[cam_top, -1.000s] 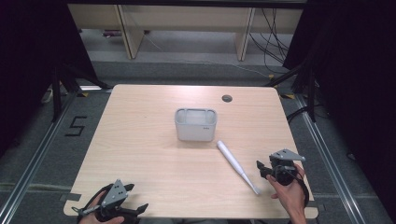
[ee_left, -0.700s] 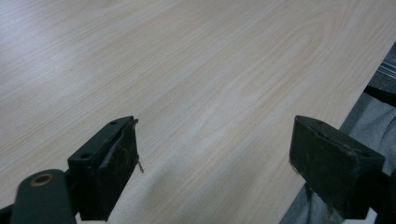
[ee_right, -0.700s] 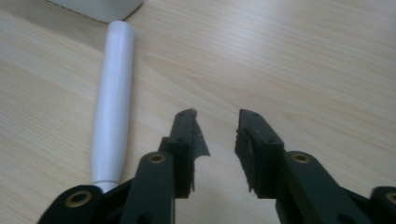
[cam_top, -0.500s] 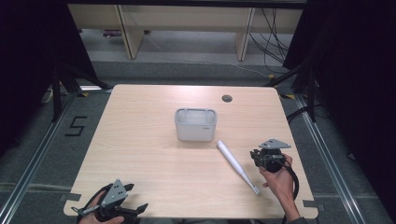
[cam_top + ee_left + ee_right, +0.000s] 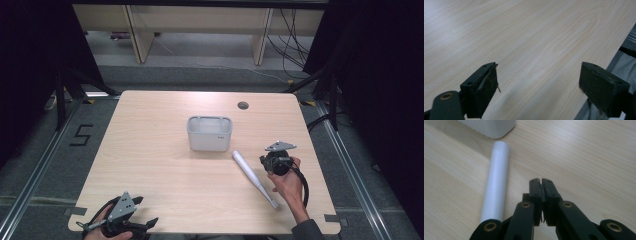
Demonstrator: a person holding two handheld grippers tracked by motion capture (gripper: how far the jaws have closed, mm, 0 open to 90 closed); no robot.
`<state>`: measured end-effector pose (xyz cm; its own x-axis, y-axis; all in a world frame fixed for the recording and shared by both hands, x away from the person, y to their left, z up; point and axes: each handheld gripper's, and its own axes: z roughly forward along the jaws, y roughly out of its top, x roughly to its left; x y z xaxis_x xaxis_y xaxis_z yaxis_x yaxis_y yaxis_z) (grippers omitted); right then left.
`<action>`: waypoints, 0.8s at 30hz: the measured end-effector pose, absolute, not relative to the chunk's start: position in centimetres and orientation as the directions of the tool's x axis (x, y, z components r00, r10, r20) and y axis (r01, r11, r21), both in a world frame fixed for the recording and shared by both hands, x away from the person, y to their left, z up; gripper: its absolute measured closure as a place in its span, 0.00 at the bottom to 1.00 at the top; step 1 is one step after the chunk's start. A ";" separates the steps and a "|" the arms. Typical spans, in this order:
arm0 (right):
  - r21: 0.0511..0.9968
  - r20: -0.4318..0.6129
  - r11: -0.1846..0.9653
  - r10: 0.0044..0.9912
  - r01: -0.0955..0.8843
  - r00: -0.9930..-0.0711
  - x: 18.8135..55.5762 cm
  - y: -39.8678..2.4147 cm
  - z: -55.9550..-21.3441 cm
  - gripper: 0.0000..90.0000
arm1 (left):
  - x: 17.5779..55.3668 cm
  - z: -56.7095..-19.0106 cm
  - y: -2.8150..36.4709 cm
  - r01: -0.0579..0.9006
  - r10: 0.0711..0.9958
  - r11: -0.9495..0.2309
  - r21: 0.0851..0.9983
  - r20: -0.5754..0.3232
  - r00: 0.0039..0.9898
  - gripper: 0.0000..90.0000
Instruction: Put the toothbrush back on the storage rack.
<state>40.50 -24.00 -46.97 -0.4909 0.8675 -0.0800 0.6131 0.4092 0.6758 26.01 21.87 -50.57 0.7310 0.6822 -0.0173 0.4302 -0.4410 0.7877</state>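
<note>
Both jaws of the right gripper [image 5: 540, 181] have just closed on nothing beside the tube [image 5: 254, 178], which lies untouched near the tabletop's right edge, so grasping remains pending.

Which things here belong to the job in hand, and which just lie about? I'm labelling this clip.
In the job:
- white bat-shaped stick, lying on the table beside the right gripper, whose jaws are shut on nothing
- white bin, nearest to the stick

Lying about:
- left gripper, open at the table's near edge
- cable hole
</note>
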 end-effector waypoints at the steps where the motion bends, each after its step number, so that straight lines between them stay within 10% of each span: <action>1: 0.671 -0.067 0.400 0.872 0.624 -0.486 40.6 -23.7 -47.0 0.97 | 26.1 -50.5 22.0 0.423 0.676 -0.455 0.784 -0.006 0.737 0.16; 24: 0.601 -0.088 0.459 0.851 0.654 -0.517 43.6 -20.2 -47.9 0.97 | 26.1 -50.5 22.0 0.419 0.669 -0.460 0.783 -0.005 0.743 0.16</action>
